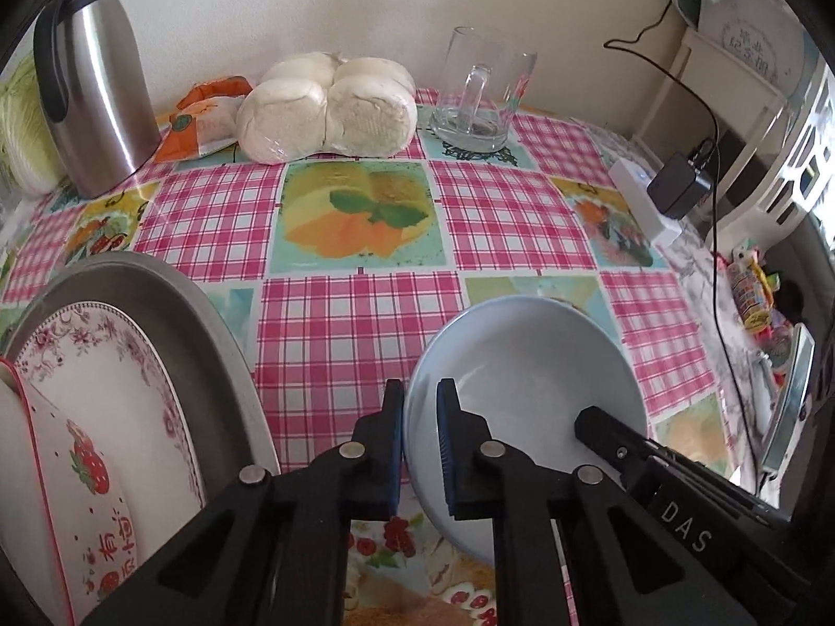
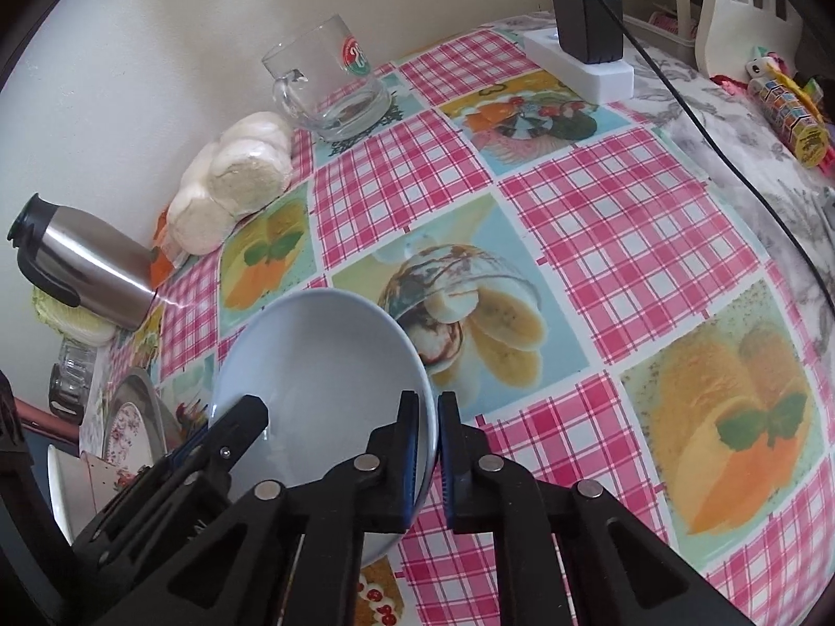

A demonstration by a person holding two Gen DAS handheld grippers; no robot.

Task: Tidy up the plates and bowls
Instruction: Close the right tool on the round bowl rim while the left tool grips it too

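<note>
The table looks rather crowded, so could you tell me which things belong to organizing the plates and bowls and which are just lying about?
Part of the job: blue bowl, gripped at opposite rims by the left gripper and right gripper; floral plate; steel tray.

Lying about: thermos, glass mug, wrapped buns, power strip.

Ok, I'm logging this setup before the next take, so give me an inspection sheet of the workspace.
Surface: table under a pink checked fruit-print tablecloth.
Job's things: pale blue bowl, tilted; floral plate in a metal tray; strawberry-print dish over it.
Clutter: steel thermos jug, bagged steamed buns, glass mug, snack packet, cabbage.
Grippers: left gripper and right gripper each shut on the bowl's rim, opposite sides.
Cables: black adapter in a white power strip; its cord trails over the table edge.
Surroundings: cream wall, white chair.
</note>
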